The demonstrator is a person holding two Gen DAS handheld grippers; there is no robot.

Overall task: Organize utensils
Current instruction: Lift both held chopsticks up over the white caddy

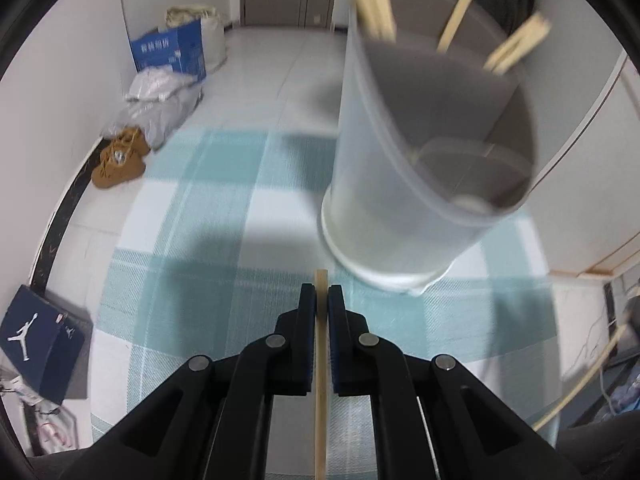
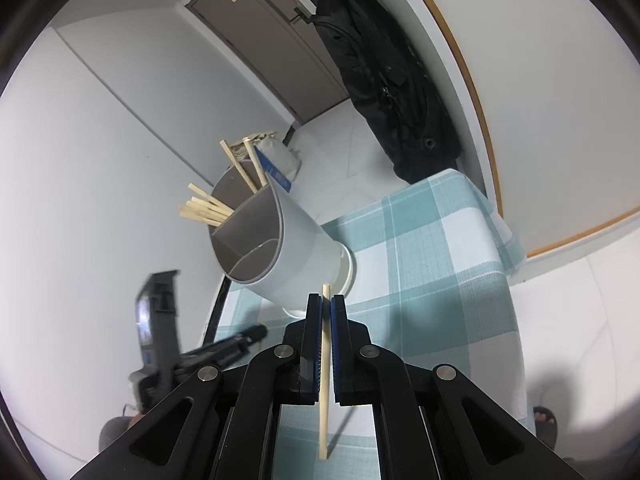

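So both grippers have a chopstick each right now. The left gripper [image 1: 321, 294] has its jaws pinched tight on a single wooden chopstick [image 1: 321, 380], which runs straight down between the pads, with a short tip poking out past the fingertips. The right gripper [image 2: 327, 304] is doing the same thing, clamped on its own chopstick [image 2: 325, 376], which sits a bit slanted in the grip, tip just above the pads and the long end hanging down below them. The white utensil holder [image 1: 400, 200] stands on the table with the teal and white checked tablecloth [image 1: 192, 216], just beyond the left gripper's tips and a little to the right in that view. From the right wrist camera you can see the holder [image 2: 296, 248] is split inside by grey dividers, and there's a bunch of chopsticks [image 2: 208, 210] already fanned out of one compartment, plus a couple more [image 2: 250, 166] sticking out of the back one. The nearest compartment looks empty from here, but the left view is blurry so I wouldn't swear to it. The left gripper also shows up as a dark blurred shape [image 2: 160, 332] at the left of the right camera's view, near the holder's rim. Around the room: brown shoes [image 1: 120, 158] and a blue box [image 1: 170, 50] on the floor by the wall, and a black jacket [image 2: 384, 80] hanging by the door.
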